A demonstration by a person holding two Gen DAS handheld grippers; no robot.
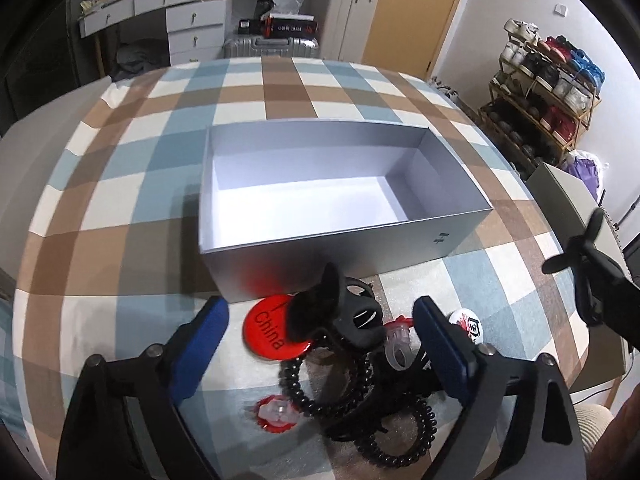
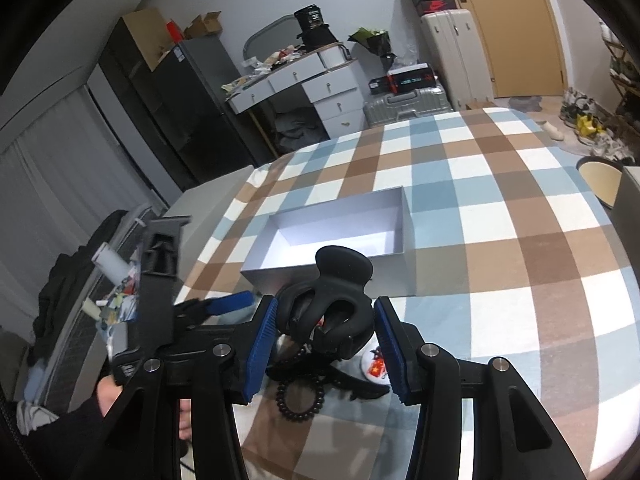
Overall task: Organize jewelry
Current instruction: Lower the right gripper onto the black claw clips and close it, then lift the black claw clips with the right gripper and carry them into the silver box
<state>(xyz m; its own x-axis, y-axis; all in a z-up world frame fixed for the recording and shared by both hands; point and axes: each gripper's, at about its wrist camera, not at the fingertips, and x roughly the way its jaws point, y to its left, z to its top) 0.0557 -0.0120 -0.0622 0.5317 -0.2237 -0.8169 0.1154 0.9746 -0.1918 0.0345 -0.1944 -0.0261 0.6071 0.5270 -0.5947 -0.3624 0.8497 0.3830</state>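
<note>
right gripper clamped on black claw clip, held above checked counter near grey box; left gripper jaws apart over hair-tie pile, touching nothing

Round red badge: "China" in black letters, on its face.
Silver-grey open cardboard box: a small dark "H"-shaped logo on its near side wall.
Black cylindrical container on the white drawer unit: the number "36" on a pale label.
White round badge: a character, unreadable.
</note>
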